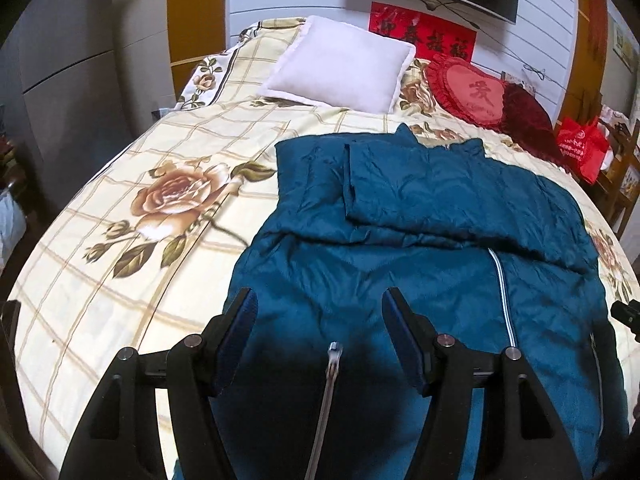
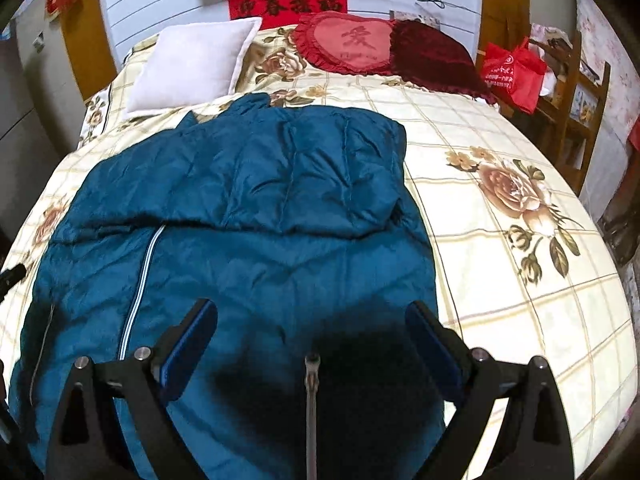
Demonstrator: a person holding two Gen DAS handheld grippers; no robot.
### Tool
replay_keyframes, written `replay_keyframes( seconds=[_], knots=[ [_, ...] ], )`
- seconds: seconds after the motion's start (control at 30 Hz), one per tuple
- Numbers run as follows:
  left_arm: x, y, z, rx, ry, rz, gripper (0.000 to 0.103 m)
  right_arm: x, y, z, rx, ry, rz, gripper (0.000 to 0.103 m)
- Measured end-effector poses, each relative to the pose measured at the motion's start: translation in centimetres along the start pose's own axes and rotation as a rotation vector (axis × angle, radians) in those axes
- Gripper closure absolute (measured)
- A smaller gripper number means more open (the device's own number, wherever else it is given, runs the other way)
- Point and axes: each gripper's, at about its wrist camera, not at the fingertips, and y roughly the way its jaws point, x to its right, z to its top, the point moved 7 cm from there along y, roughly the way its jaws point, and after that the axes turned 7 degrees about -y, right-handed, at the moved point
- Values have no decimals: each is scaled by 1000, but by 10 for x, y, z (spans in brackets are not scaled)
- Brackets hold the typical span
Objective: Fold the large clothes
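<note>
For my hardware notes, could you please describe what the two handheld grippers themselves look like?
The left gripper and right gripper look alike: black angular linkage arms joined by round silver pivot pins, ending in flat fingers faced with dark blue pads. A slim silvery rod runs down each centre. No cables, markings, sleeves or hands show.

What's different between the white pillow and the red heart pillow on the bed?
The white pillow is square, plain and pale; the heart pillow is heart-shaped, red, with a ruffled edge and a character on its face. The white one sits left, the heart one right. Both lean at the head of the bed.
</note>
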Motion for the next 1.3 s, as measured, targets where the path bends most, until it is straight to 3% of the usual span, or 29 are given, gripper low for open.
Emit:
replay_keyframes(
  seconds=[0.23,0.43,0.67,1.1,1.3],
  knots=[
    [-28,-28,-47,-61,-32,-64,18,6,-28,-51,-41,-39,5,6],
    [-55,-40,-83,-125,-4,-15,18,9,-42,-102,-115,-60,28,6],
    [-79,-52,-116,-177,10,25,18,8,-68,-143,-128,-66,56,6],
    [-91,-68,-127,-210,-15,3,18,36,-86,-173,-153,2,51,6],
    [-121,-80,-129,-229,-121,-25,18,44,-87,-187,-167,33,72,6]
  ],
)
